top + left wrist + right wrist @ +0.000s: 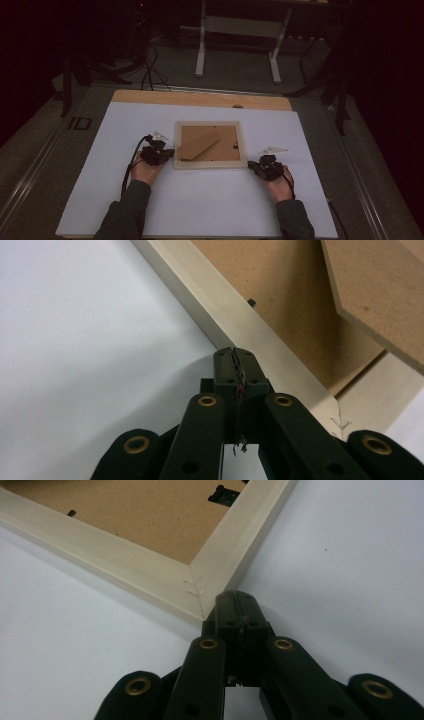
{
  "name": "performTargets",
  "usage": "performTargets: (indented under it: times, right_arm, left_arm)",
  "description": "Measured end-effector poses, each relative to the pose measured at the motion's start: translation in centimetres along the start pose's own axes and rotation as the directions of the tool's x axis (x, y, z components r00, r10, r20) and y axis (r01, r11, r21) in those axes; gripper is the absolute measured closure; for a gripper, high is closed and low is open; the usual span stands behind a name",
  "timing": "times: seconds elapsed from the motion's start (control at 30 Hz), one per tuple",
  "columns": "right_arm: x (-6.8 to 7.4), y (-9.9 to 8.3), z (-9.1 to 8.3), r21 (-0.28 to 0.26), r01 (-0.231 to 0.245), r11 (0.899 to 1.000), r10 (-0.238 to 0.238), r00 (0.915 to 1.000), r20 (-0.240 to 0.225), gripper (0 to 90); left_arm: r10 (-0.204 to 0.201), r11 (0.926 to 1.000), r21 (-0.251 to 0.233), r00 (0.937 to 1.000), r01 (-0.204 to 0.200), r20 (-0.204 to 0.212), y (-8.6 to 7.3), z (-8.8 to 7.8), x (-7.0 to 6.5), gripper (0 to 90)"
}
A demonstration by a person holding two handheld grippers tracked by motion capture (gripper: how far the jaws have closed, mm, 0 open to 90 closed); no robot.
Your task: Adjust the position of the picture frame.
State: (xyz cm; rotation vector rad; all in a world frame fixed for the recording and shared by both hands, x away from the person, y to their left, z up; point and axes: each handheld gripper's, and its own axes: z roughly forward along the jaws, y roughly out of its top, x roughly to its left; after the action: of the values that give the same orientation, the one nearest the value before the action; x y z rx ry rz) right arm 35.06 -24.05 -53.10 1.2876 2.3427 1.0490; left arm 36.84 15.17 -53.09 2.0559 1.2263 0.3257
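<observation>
A pale wooden picture frame [209,164] lies face down on the white board [200,200], its brown backing up and a brown stand flap [199,144] slanting across it. My left gripper [171,151] is shut, its tips against the frame's left side rail [240,322] near the front corner. My right gripper [250,165] is shut too, with its tips at the frame's front right corner [197,592]. Nothing is between either pair of jaws. A small black clip [223,495] sits on the backing by the right rail.
The white board covers a wooden table [200,98] whose far edge shows. Beyond it stand a white metal stand [239,40] and dark cables [148,65] on the floor. The person's forearms [125,212] come in from the bottom.
</observation>
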Motion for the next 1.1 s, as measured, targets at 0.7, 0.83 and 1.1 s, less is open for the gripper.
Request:
performTargets:
  times: [0.7,0.83,1.1]
  right_arm:
    - [0.4,-0.6,-0.7,0.005,-0.005,1.000,0.005,1.0000,-0.006,89.7]
    - [0.4,-0.7,-0.8,0.008,-0.005,1.000,0.005,1.0000,-0.005,89.7]
    - [0.0,-0.8,-0.9,0.003,-0.020,1.000,0.020,0.9997,0.010,89.8]
  left_arm:
    - [0.008,0.9999,0.012,0.9999,-0.008,0.006,-0.5,-0.2,-0.7,90.0]
    - [0.016,0.9997,0.017,0.9999,-0.016,0.006,-0.5,-0.2,-0.9,90.0]
    - [0.022,0.9996,0.020,0.9997,-0.022,0.012,-0.6,-0.2,-1.3,90.0]
